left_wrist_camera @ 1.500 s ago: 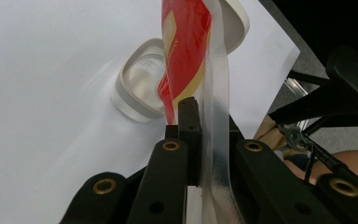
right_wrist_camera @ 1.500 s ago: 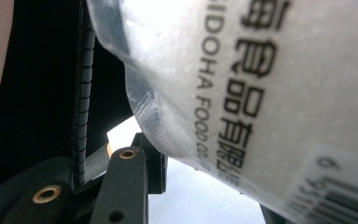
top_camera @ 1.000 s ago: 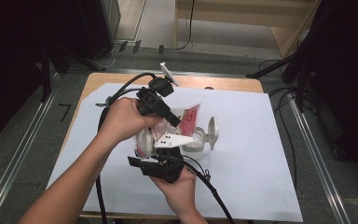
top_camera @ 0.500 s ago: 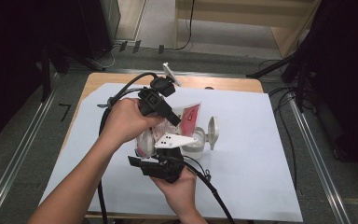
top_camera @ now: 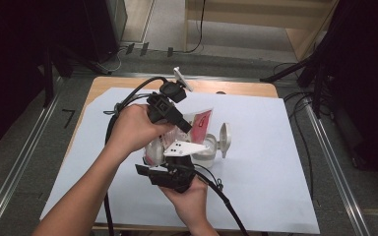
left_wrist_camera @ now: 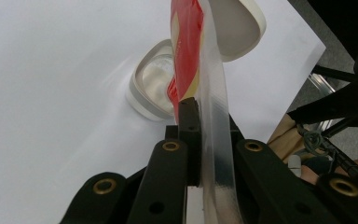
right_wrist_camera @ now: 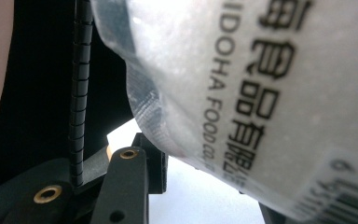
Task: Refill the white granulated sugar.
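High view: left hand-held gripper point(top_camera: 186, 129) clamped on red-and-clear pouch point(top_camera: 200, 123) just above open white container point(top_camera: 207, 147); right hand-held gripper point(top_camera: 174, 160) gripping pouch's lower end.

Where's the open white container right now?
High view: the white container sits on the white sheet near table centre, lid flipped up, just right of the pouch held by both tools.
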The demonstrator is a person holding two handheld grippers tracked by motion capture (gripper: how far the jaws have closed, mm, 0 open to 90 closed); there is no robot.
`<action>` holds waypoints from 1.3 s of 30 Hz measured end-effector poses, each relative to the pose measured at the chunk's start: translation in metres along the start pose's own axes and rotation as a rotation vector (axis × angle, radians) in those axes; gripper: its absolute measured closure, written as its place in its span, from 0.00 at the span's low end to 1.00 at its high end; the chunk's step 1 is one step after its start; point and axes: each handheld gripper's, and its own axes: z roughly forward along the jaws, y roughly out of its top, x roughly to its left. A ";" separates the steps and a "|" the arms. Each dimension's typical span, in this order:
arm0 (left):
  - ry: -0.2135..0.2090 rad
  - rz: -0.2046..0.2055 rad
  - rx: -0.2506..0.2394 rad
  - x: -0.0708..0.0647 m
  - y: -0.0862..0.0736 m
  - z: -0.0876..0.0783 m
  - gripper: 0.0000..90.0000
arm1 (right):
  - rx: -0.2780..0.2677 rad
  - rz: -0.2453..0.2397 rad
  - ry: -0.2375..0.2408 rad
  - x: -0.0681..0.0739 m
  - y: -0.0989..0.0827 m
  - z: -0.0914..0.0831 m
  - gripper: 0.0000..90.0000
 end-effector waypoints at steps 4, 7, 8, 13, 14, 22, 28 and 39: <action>0.000 0.008 0.004 0.000 0.000 0.000 0.96 | -0.001 -0.003 -0.002 0.000 -0.001 0.000 0.71; -0.004 0.009 0.001 0.000 -0.001 0.000 0.95 | 0.001 -0.003 -0.001 0.000 -0.001 0.000 0.71; -0.004 0.009 0.003 0.000 -0.001 -0.001 0.95 | 0.001 -0.004 0.001 0.000 -0.001 0.000 0.71; 0.004 0.003 -0.019 -0.001 -0.005 0.000 0.98 | 0.008 -0.005 0.004 0.001 -0.001 0.000 0.71; 0.001 0.003 -0.024 -0.001 -0.006 0.000 0.98 | 0.010 -0.008 0.003 0.001 -0.001 0.000 0.71; 0.000 0.003 -0.032 -0.001 -0.006 0.000 0.98 | 0.009 -0.013 -0.004 0.002 -0.002 0.000 0.71; -0.002 0.010 -0.024 -0.002 -0.002 0.000 0.98 | 0.002 -0.008 -0.003 0.001 0.000 -0.002 0.71; -0.003 0.010 -0.015 -0.003 0.005 0.002 0.98 | -0.006 0.003 -0.009 -0.004 0.002 -0.005 0.71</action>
